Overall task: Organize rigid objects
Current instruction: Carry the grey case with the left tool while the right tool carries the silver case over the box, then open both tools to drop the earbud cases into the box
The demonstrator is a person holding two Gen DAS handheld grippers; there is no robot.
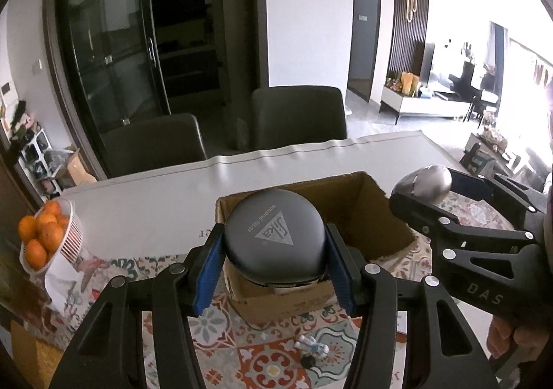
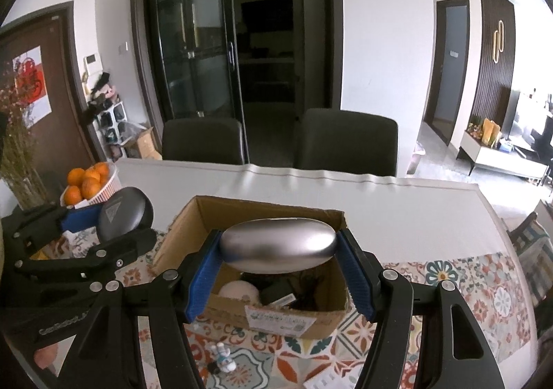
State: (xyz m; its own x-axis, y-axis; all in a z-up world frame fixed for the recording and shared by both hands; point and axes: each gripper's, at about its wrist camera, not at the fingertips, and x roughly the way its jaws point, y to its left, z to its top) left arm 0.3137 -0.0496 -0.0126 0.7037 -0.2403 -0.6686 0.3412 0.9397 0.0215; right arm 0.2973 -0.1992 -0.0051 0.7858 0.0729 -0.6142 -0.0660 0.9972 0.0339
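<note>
- Left tool (image 1: 274, 262) clamps case (image 1: 274, 233), above box (image 1: 373, 216) near wall; may catch the rim.
- Right tool (image 2: 278, 271) pinches smooth metal oval (image 2: 278, 245) over box; could slip, hitting contents.

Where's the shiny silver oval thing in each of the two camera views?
Left wrist view: silver oval at right edge, held in the right gripper.
Right wrist view: silver oval at centre, clamped between the jaws.
Shared landmark: the cardboard box behind it.
</note>
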